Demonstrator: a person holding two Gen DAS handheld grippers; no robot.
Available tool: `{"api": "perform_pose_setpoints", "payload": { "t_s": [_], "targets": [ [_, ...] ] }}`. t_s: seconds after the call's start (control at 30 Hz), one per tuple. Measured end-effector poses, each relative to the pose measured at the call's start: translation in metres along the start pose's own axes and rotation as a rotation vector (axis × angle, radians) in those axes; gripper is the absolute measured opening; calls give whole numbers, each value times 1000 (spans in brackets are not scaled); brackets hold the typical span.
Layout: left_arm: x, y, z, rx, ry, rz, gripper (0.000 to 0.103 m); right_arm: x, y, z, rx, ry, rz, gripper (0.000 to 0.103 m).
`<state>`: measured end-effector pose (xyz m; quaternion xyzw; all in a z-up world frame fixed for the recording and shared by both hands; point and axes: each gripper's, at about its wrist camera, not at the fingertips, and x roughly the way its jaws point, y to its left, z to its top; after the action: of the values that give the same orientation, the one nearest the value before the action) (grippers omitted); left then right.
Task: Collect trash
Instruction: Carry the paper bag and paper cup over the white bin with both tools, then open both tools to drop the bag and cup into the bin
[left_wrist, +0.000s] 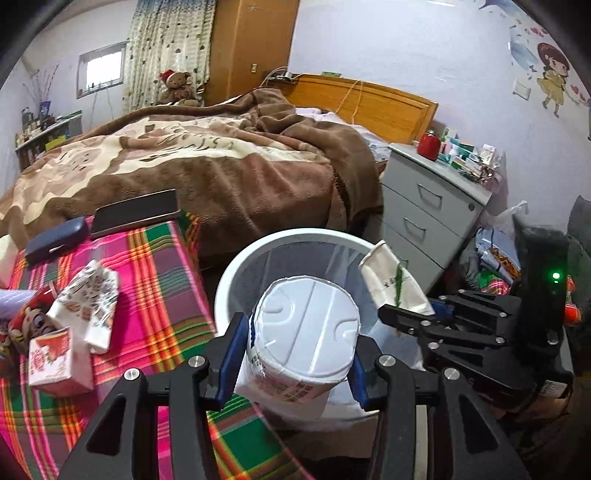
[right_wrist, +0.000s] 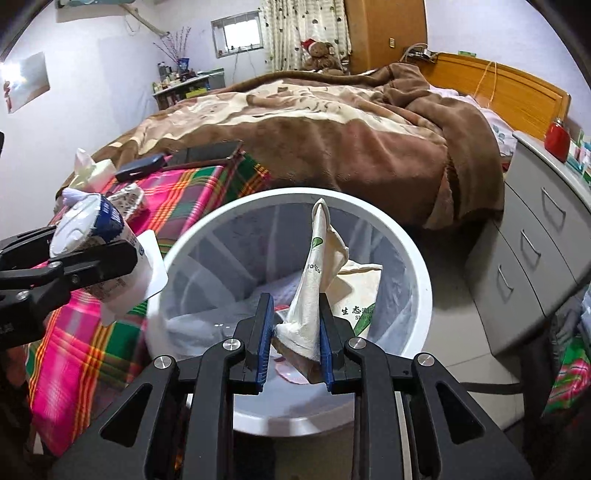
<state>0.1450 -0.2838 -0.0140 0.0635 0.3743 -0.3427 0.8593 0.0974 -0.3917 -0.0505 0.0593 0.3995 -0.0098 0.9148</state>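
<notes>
Left hand-held gripper (left_wrist: 293, 363) is clamping the white cup (left_wrist: 301, 339) over the bin's (left_wrist: 236, 273) near rim, by the table edge. Right hand-held gripper (right_wrist: 297, 341) is pinching the paper wrapper (right_wrist: 314, 291) over bin centre. Best drop wrapper first, then nudge cup fwd before letting go.

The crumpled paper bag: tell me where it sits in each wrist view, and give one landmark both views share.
Left wrist view: the crumpled paper bag is right of centre, pinched by the right gripper above the white bin's far rim.
Right wrist view: the bag is dead centre, standing up between the blue pads over the bin.
Shared landmark: the red jar on the grey drawer unit.
</notes>
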Motion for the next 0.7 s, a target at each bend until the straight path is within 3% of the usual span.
{"api": "perform_pose_setpoints", "payload": {
  "t_s": [0.13, 0.2, 0.23, 0.27, 0.33, 0.7],
  "targets": [
    [14, 4, 5, -39, 21, -27, 49, 4, -5, -1, 6, 17, -10, 26],
    [19, 6, 5, -57, 37, -48, 55, 6, -7, -2, 12, 35, 0, 45],
    [20, 7, 5, -54, 30, -20, 59, 7, -7, -2, 12, 37, 5, 62],
    [20, 7, 5, -54, 28, -14, 63, 6, -7, -3, 14, 32, 5, 67],
    [20, 9, 4, -71, 30, -46, 63, 3, -8, -4, 19, 22, 7, 67],
    [-1, 14, -3, -64, 7, 4, 63, -8, -5, -2, 36, -12, -7, 67]
  ]
}}
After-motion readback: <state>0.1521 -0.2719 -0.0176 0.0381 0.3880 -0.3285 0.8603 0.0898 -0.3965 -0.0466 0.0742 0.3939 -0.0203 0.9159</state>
